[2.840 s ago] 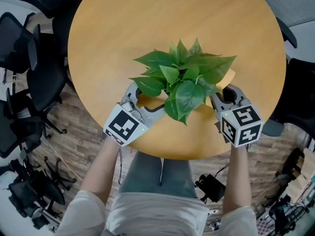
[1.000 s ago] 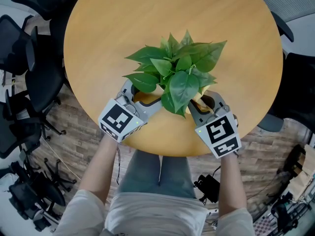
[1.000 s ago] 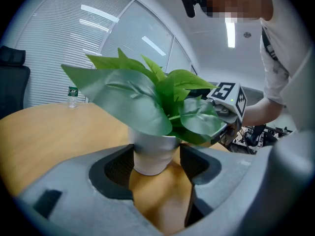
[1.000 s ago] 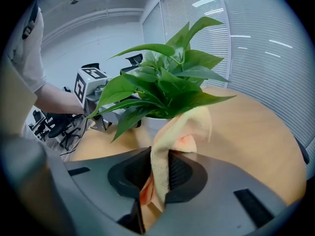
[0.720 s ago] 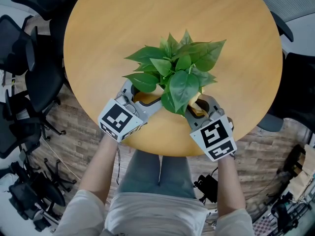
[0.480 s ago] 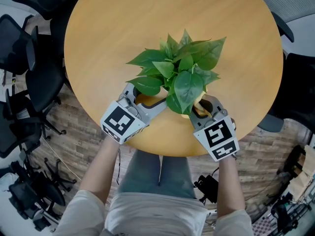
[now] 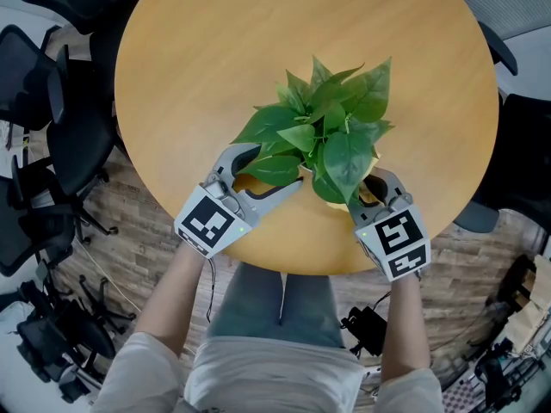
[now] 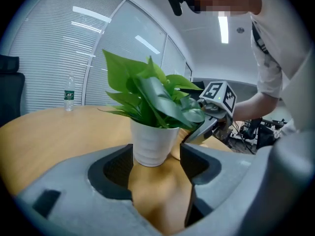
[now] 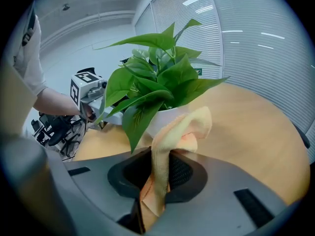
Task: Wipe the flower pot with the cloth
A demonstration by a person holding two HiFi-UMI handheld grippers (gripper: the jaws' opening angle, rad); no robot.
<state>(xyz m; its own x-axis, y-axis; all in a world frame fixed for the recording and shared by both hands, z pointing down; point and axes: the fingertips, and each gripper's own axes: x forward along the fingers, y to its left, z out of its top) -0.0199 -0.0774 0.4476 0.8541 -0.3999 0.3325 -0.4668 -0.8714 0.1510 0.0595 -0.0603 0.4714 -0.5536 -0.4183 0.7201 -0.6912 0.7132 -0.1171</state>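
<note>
On the round table (image 7: 215,50), towards its near edge, the flower pot (image 8: 153,144) was stood, mostly hidden from above by its leaves (image 7: 331,123). At the left, the left gripper (image 7: 277,167) was held low and close to level. Its jaws were roughly half apart, with the pot's white wall taken between the pad tips. Contact appeared to be made on both sides, though only just. The pot was judged to be steadied this way so it would not slide or turn under wiping. At the right, the right gripper (image 7: 379,188) was angled down at the pot's other side, jaws closed tight on the cloth (image 9: 167,151). The yellow-orange cloth was pinched low, so a bunched fold was left standing proud of the jaws as the wiping face. That fold was laid against, or just beside, the pot wall under the leaves. A leaf could be caught there.
</note>
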